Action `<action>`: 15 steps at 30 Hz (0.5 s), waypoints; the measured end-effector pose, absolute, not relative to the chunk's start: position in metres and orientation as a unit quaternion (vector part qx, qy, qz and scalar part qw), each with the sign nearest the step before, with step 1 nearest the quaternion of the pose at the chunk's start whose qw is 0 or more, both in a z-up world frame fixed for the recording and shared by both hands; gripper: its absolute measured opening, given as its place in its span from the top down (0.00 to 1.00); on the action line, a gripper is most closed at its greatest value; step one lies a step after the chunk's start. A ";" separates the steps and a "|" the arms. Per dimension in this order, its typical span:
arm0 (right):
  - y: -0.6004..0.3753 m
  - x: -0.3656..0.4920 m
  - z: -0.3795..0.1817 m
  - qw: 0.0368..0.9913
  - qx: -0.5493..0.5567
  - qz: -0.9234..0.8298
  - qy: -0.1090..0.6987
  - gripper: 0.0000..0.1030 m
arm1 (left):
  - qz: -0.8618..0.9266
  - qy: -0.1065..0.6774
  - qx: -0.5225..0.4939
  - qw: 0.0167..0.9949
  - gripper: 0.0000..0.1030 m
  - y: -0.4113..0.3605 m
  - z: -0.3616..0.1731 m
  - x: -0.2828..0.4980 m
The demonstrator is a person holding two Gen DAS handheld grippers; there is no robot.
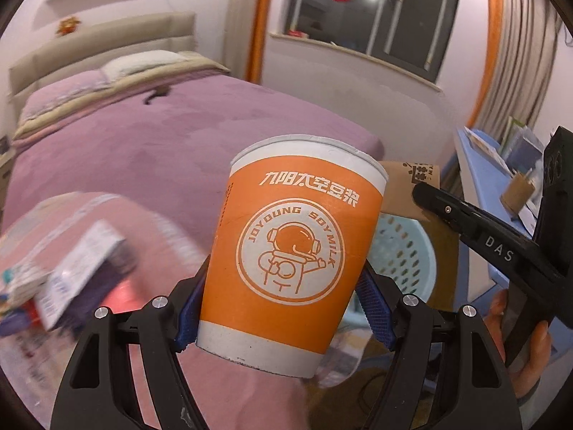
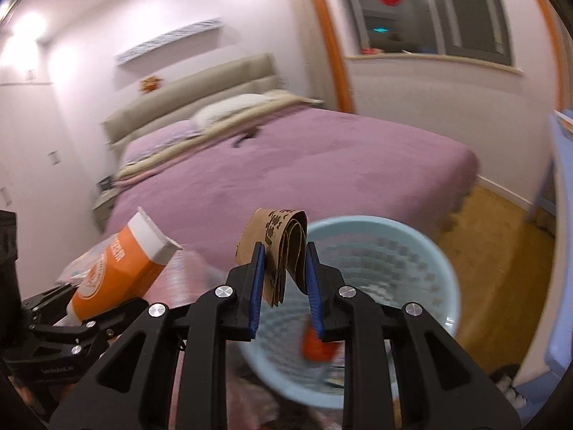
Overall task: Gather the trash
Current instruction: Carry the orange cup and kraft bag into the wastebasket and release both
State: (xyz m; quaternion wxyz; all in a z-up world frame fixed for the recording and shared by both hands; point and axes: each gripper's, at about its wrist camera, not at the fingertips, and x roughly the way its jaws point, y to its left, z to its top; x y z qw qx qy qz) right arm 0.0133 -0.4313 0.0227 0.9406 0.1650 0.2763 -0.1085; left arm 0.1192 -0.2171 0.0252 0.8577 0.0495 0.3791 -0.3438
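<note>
A: Left hand-held gripper [image 1: 283, 317]?
B: Clamped on the orange paper cup [image 1: 290, 247], lifted.
A: Right hand-held gripper [image 2: 284, 283]?
B: Pinching folded brown cardboard [image 2: 277, 247] above the blue bin [image 2: 444, 268] beside the bed's [image 2: 322, 165] foot edge.

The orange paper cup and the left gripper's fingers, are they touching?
Touching. The left wrist view shows the orange paper cup squeezed between the left gripper: both blue-padded fingers press against its lower sides with no gap visible.

L claw [image 1: 283, 308] clamps orange soymilk paper cup [image 1: 290, 247] upright w/ blue pads. Behind cup: light-blue perforated trash basket [image 1: 401, 254], brown cardboard piece [image 1: 408, 186]. R claw [image 1: 476, 229] at right, purple bed [image 1: 161, 143] beyond.
</note>
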 end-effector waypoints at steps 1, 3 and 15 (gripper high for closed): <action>-0.442 0.013 0.017 0.936 0.173 -0.120 0.281 0.81 | -0.347 0.382 0.053 0.855 0.30 -0.228 0.022 0.122; -0.456 0.014 0.007 0.929 0.186 -0.135 0.290 0.81 | -0.356 0.388 0.060 0.848 0.30 -0.247 0.015 0.124; -0.491 0.020 -0.040 0.893 0.232 -0.183 0.341 0.42 | -0.349 0.400 0.059 0.845 0.20 -0.248 -0.012 0.124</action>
